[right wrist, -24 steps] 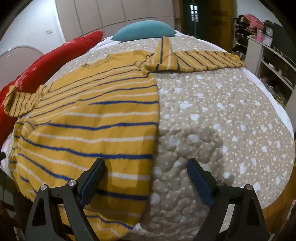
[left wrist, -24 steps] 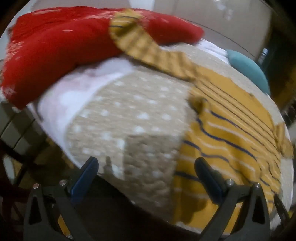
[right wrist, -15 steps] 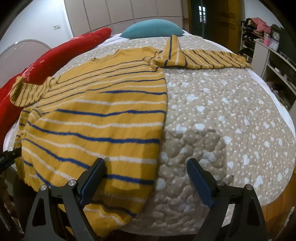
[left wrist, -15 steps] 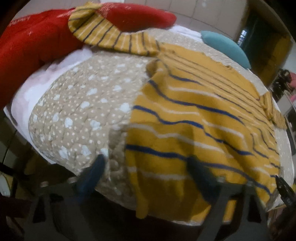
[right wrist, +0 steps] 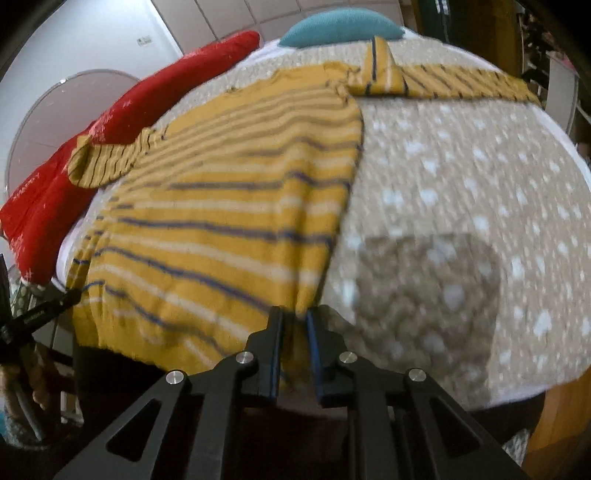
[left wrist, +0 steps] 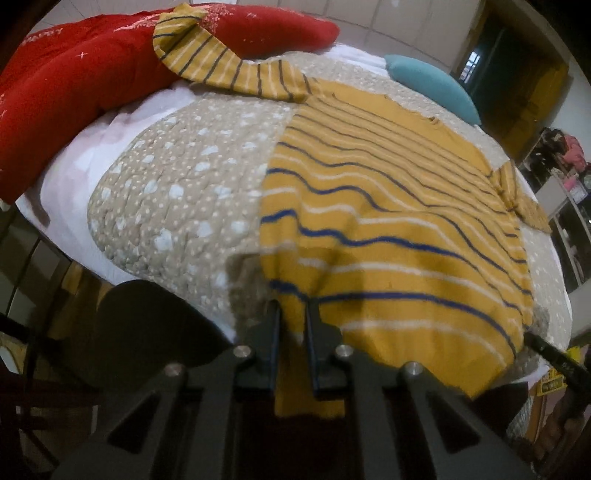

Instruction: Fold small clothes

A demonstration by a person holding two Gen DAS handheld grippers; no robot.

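Note:
A yellow sweater with blue and white stripes (left wrist: 388,221) lies spread flat on the bed, its hem hanging over the near edge. My left gripper (left wrist: 293,314) is shut on the hem at the sweater's left bottom corner. My right gripper (right wrist: 295,321) is shut on the hem at the right bottom corner of the sweater (right wrist: 229,206). One sleeve (left wrist: 221,70) lies up on a red pillow; the other sleeve (right wrist: 454,79) stretches out to the far right.
The bed has a beige dotted quilt (left wrist: 177,192) (right wrist: 461,206). A long red pillow (left wrist: 74,85) (right wrist: 122,122) runs along the left side. A teal cushion (left wrist: 432,86) (right wrist: 340,22) sits at the head. Shelves with clutter (left wrist: 569,177) stand to the right of the bed.
Both grippers were open before the bed edge. They have moved onto the sweater's bottom corners and closed on the hem.

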